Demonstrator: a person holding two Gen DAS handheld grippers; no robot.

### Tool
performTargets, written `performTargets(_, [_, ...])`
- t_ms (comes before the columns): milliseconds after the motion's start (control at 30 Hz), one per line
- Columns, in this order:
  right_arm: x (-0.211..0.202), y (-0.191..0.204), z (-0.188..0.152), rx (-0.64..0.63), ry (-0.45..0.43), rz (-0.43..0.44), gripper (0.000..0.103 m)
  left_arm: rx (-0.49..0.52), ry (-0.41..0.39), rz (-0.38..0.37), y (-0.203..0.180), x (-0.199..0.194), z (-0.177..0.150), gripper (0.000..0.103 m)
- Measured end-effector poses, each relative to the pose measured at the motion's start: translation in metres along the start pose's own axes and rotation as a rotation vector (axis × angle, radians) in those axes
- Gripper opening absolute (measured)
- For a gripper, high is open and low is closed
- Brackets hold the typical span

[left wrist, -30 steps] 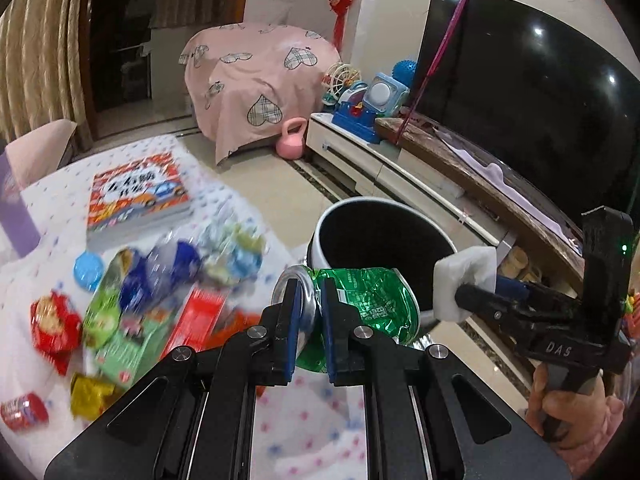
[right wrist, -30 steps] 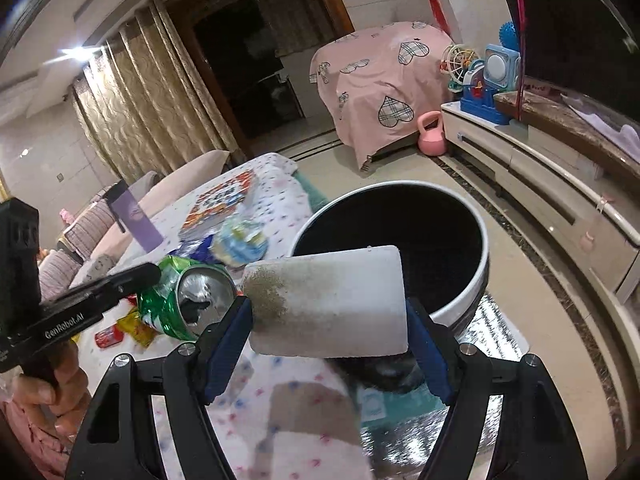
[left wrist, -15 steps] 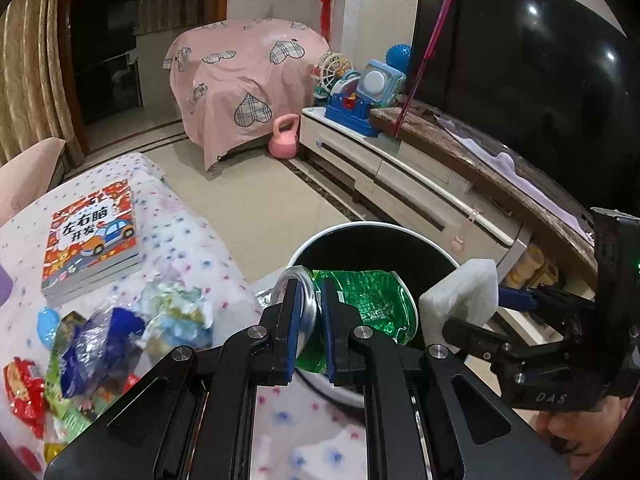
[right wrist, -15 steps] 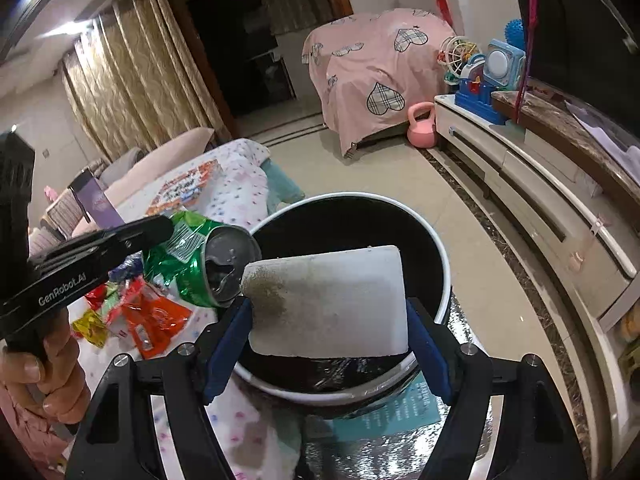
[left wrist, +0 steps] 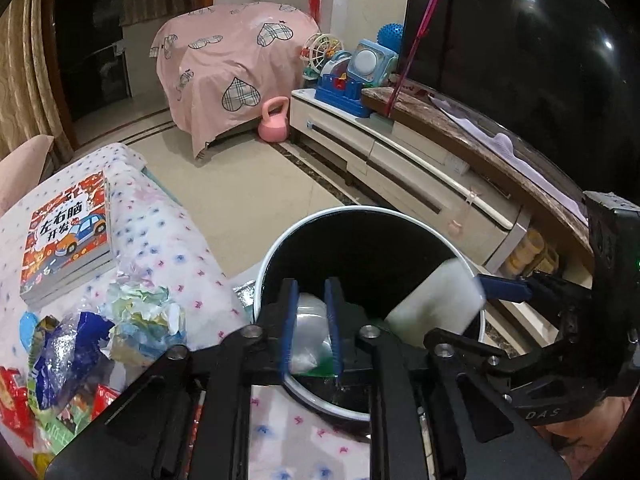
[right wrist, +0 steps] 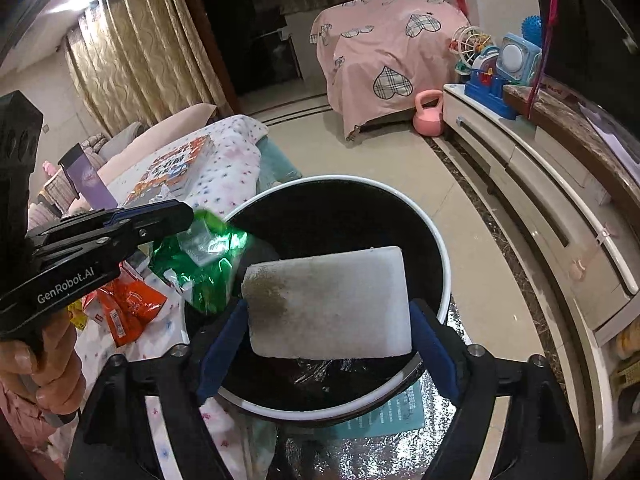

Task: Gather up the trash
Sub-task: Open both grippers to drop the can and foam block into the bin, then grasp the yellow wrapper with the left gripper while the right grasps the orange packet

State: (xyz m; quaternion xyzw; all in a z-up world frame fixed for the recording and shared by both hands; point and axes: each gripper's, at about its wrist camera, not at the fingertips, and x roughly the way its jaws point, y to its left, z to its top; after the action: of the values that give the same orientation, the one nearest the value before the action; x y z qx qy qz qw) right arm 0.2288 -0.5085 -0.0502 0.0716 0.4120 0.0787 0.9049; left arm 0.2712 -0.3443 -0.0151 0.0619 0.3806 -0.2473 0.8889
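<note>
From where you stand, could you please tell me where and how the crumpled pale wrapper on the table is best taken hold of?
Pinch the raised ridge atop the crumpled pale wrapper, coming from above, jaws across it: it sits bunched high on the tablecloth, with blue packets crowding its left.

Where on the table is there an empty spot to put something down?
The cloth is bare between the book and the bin, out to the table's edge. A small strip just in front of the bin is bare too. It is crowded on the left, below the book, where the wrappers pile up.
</note>
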Motion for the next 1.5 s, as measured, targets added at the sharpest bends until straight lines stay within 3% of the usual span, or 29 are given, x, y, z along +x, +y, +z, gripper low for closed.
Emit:
performTargets(167, [-0.002,-0.002,-0.004,0.018,0.001,0.005,0.094,-0.010,-0.023,0.016,0.008,-0.013,-0.006,0.030])
performTargets(233, [-0.006,-0.002,-0.007,0.031,-0.006,0.009,0.094,-0.028,-0.028,0.024,0.014,-0.020,-0.011,0.041])
performTargets(533, [-0.030,0.023,-0.028,0.103,-0.087,0.059,0.098,-0.131,-0.031,0.063,0.055,-0.060,-0.058,0.059])
performTargets(967, [-0.031,0.091,-0.068,0.163,-0.081,0.173,0.098,-0.236,-0.041,0.131,0.111,-0.130,-0.137,0.060])
performTargets(1500, [-0.011,0.176,-0.084,0.074,-0.046,0.215,0.098,-0.350,-0.033,0.200,0.170,-0.159,-0.187,0.063])
